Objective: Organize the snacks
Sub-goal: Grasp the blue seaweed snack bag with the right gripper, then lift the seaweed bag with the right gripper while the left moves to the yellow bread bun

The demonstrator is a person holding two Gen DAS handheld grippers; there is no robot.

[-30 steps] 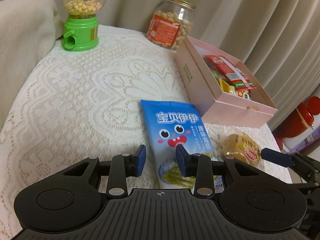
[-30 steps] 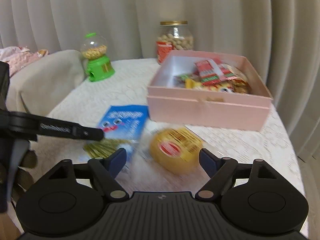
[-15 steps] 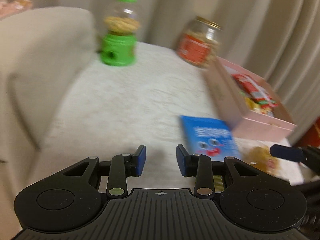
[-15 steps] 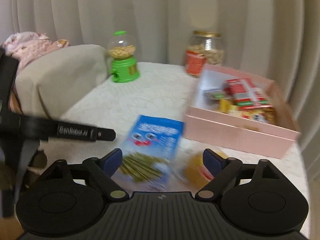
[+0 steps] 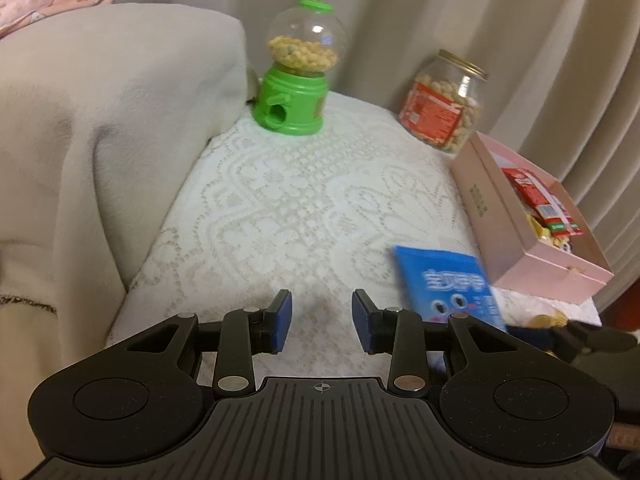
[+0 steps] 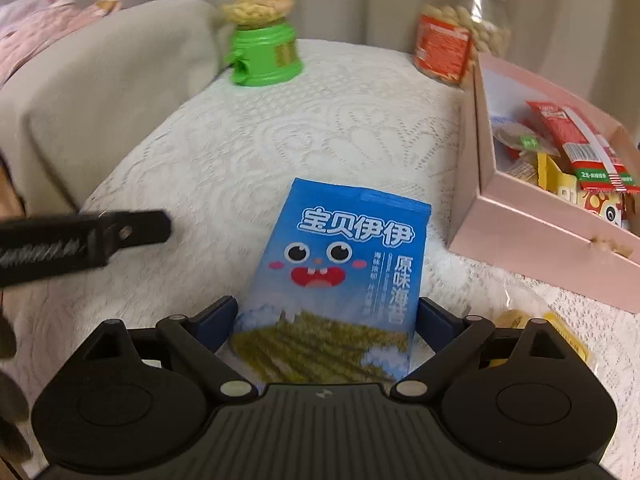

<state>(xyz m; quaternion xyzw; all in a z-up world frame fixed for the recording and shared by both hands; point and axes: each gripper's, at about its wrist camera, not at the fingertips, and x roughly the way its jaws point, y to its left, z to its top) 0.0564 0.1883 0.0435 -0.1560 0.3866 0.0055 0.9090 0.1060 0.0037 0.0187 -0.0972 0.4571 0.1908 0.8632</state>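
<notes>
At lower centre of our right view, the right hand-held gripper [image 6: 326, 320], jaws just widening, straddles the blue seaweed packet [image 6: 344, 264] on the counter [image 6: 248, 148]; our left hand-held gripper [image 5: 321, 322] hangs part-spread, empty.

Soft dim indoor light, no hard shadows. Fisheye bends the edges, corners vignette. Motion blur smears the blue foil snack packet [image 5: 448, 284]; glare on clear dispenser globe [image 5: 306, 42].
</notes>
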